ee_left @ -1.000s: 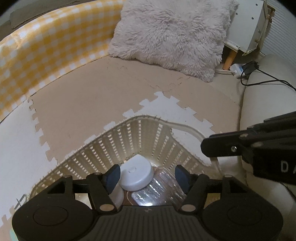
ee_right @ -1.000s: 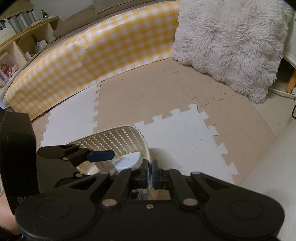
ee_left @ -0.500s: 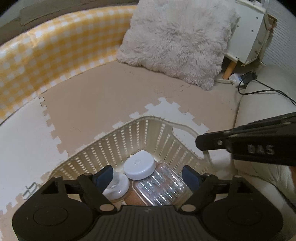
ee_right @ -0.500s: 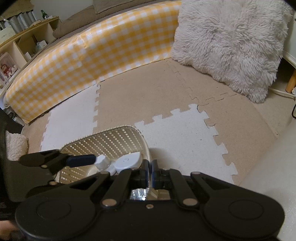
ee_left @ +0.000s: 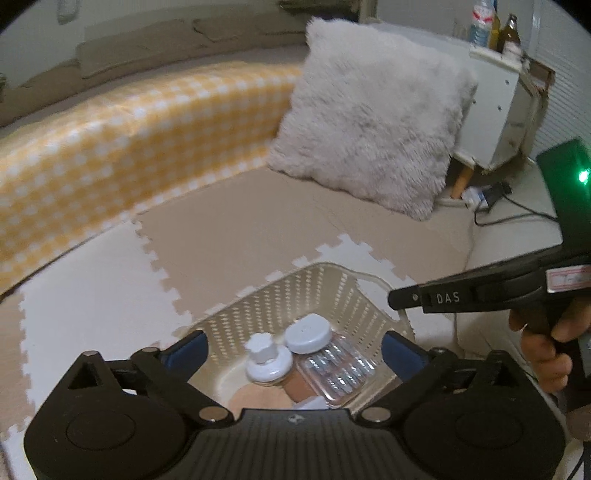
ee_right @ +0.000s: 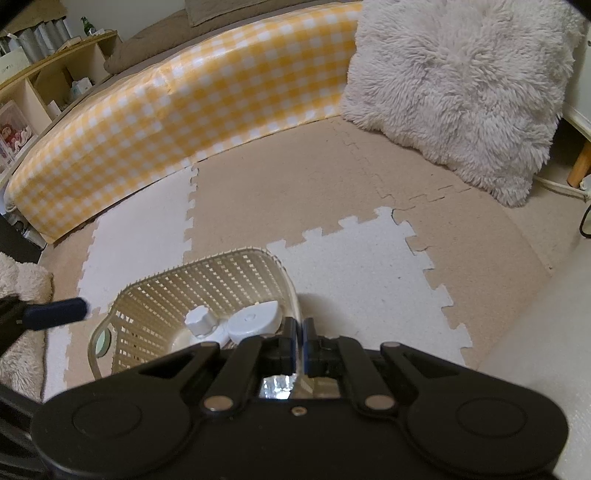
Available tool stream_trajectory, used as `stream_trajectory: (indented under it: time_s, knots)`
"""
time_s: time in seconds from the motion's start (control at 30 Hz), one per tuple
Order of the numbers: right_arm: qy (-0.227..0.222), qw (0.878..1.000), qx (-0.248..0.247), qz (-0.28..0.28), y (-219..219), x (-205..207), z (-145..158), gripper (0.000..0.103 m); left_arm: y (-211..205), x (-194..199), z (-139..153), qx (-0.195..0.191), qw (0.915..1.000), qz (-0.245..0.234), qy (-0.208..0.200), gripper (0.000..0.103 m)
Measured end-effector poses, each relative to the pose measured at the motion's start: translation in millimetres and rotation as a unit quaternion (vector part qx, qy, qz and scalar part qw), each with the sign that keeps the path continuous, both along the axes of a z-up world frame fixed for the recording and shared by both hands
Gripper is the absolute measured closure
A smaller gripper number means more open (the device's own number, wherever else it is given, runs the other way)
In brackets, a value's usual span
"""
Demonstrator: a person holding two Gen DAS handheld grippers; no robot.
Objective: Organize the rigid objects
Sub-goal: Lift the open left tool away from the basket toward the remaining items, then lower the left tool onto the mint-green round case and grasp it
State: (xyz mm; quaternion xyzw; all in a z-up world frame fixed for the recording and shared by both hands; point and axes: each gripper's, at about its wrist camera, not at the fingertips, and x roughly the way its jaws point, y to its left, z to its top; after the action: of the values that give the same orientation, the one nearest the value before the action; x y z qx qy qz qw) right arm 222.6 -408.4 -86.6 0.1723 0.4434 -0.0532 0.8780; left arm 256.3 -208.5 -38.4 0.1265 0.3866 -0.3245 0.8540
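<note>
Sitting in basket (ee_left: 334,291): jar (ee_left: 269,363), disc (ee_left: 307,333), tray (ee_left: 338,371). Left gripper (ee_left: 291,350) spread, empty; right gripper (ee_right: 298,332) pinching basket rim. Nothing loose visible; likely near done.

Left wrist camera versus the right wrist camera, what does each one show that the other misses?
Only the left wrist view shows the clear plastic blister pack in the basket, the open left gripper and bottles on the white cabinet. Only the right wrist view shows the wooden shelf unit. Both show the cream perforated plastic basket, the white round case, the white knobbed lid and the fluffy pillow.
</note>
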Motion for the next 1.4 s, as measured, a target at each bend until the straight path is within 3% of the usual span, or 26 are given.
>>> stream_trajectory:
  time_s: [0.3, 0.57, 0.77, 1.07, 1.4]
  knots:
    - [0.001, 1.0, -0.003, 0.001, 0.5, -0.1, -0.6, 0.099, 49.6, -7.6, 21.7, -0.019, 0.9985, 0.042, -0.028, 0.0]
    - [0.002, 1.0, -0.006, 0.003, 1.0, 0.6, -0.5, 0.099, 100.1, -4.3, 22.4, -0.029, 0.9932, 0.105, -0.042, 0.0]
    - [0.002, 1.0, -0.007, 0.004, 1.4, 0.8, -0.6, 0.099, 129.5, 6.0, 11.3, -0.029, 0.9869, 0.152, -0.045, 0.0]
    - [0.003, 1.0, -0.014, 0.006, 3.9, 1.1, -0.2, 0.099, 167.2, 30.0, -17.9, -0.04, 0.9722, 0.23, -0.016, 0.0]
    - [0.004, 1.0, -0.02, 0.01, 5.8, 0.7, -0.1, 0.099, 188.5, 50.7, -61.0, -0.019, 0.9623, 0.271, 0.017, 0.0]
